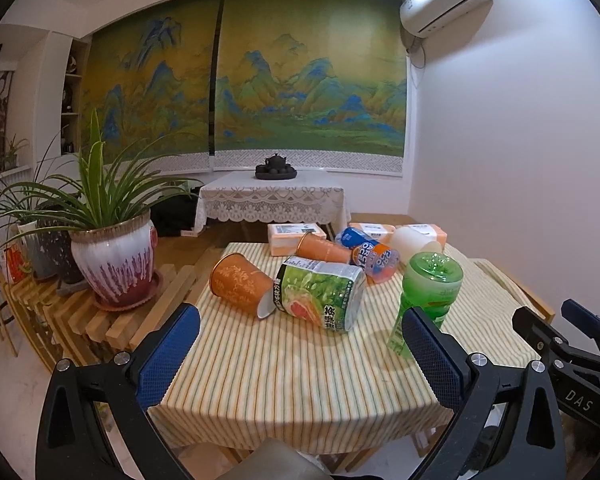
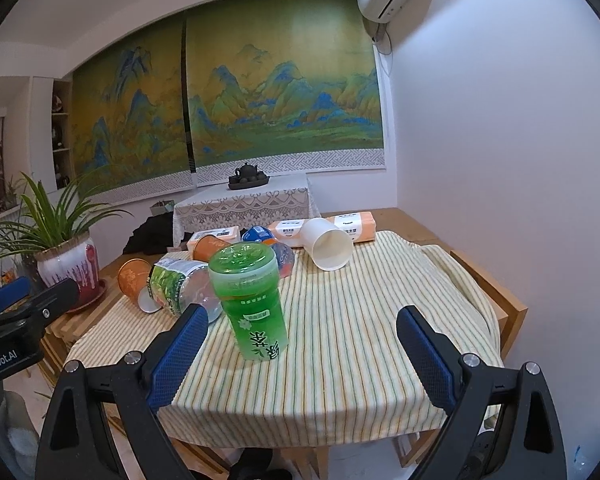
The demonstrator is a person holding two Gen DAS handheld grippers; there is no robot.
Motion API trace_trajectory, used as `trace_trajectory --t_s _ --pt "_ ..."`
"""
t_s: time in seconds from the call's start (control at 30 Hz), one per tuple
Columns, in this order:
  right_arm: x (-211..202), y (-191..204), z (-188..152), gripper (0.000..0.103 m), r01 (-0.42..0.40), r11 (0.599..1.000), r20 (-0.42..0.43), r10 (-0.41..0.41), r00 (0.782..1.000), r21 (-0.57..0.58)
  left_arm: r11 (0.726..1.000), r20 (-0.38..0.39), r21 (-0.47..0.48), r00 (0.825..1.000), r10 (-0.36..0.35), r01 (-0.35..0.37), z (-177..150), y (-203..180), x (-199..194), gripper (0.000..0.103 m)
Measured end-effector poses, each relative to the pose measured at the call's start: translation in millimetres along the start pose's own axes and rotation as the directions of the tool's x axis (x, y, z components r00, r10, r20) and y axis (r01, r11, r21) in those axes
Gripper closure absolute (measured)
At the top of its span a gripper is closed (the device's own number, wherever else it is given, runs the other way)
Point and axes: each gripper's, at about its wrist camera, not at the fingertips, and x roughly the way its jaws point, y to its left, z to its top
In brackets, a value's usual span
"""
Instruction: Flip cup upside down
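A white paper cup (image 2: 327,246) lies on its side at the far side of the striped table (image 2: 340,360), mouth facing me; it also shows in the left wrist view (image 1: 414,242). Two orange cups (image 1: 240,282) (image 1: 324,247) lie on their sides at the left. A green bottle (image 2: 254,300) stands upside down mid-table, also in the left wrist view (image 1: 426,292). My left gripper (image 1: 300,354) is open and empty above the near table edge. My right gripper (image 2: 302,354) is open and empty, just short of the green bottle.
A clear green-label bottle (image 1: 324,294) and a blue-orange bottle (image 1: 370,254) lie on the table. Tissue packs (image 2: 324,228) sit along the far edge. A potted plant (image 1: 114,256) stands on a slatted bench at the left. A white wall is at the right.
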Motion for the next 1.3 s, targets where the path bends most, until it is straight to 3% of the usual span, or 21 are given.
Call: trace_trajectory --t_s 1.3 --pt "1.4 0.4 0.4 0.01 0.005 1.0 0.006 -0.005 1.0 0.0 1.0 0.022 0.007 1.0 0.005 -0.005 -1.2 -3.2 0.8 0.001"
